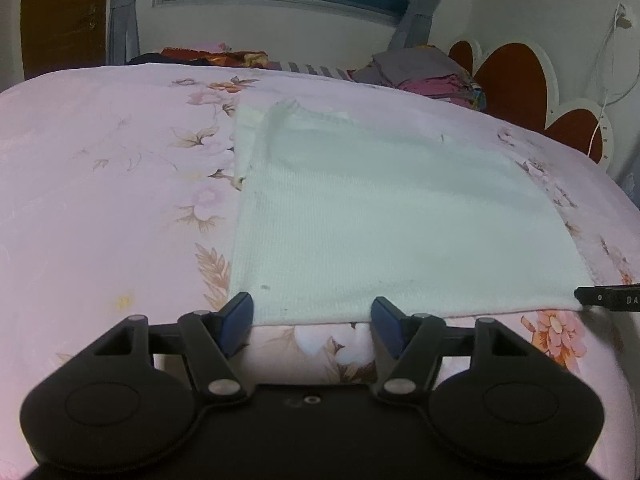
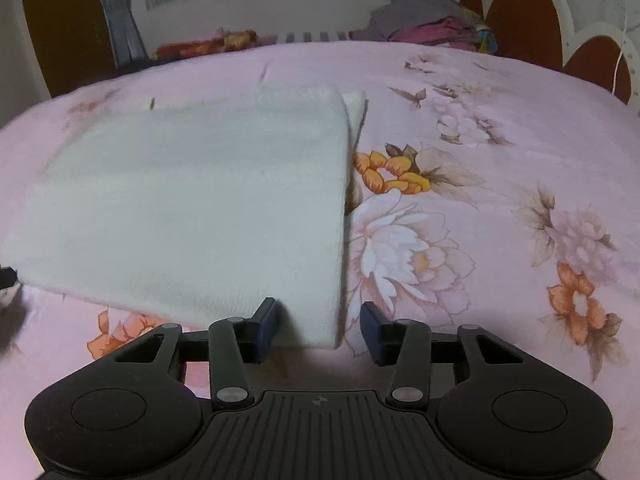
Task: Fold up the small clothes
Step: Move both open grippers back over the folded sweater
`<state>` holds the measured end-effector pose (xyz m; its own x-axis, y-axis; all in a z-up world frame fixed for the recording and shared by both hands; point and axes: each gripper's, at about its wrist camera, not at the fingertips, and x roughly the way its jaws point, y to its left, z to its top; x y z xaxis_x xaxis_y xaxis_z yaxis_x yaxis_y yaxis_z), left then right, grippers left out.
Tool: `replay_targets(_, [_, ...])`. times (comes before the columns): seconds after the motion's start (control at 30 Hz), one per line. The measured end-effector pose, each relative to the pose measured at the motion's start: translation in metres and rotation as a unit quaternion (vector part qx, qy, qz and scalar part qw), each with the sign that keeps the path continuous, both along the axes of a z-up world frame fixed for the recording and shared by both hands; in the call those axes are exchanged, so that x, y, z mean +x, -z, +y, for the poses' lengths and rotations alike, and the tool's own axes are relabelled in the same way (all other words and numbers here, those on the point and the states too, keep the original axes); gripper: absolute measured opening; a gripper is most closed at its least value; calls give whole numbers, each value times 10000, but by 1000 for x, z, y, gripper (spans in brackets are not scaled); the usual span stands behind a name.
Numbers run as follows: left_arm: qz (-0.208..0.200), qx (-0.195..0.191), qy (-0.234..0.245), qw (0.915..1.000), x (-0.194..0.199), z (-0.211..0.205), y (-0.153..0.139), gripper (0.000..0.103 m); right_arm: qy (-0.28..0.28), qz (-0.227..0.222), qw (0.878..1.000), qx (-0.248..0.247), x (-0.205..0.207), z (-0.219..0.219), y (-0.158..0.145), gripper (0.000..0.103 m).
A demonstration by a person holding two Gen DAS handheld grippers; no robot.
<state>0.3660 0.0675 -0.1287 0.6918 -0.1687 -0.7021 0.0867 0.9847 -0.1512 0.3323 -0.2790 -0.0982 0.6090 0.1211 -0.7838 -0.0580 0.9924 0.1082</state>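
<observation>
White knit garment (image 1: pixel 380 216) lies flat on pink floral bedspread (image 1: pixel 100 180), sides folded in. Left gripper (image 1: pixel 312 320) and right gripper (image 2: pixel 318 326) both open, empty, straddling near hem corners. Pinch both corners evenly, then fold away.

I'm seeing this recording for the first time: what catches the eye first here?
A white garment, partly folded into a flat rectangle, lies in the middle of a pink floral bedsheet. The left tool and right tool, both open, sit at its near corners. Behind, a pile of clothes rests by a red heart-shaped headboard.
</observation>
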Motion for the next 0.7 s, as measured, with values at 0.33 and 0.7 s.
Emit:
replay_targets(0.33, [0,180,-17,9998,-1,-6,3,66,10,-59,10000,50,-3,-2,1,45])
replay_targets(0.7, [0,333,192,9993,-10,-9,8,74,31,-63,10000,24,-1,-2,2,45])
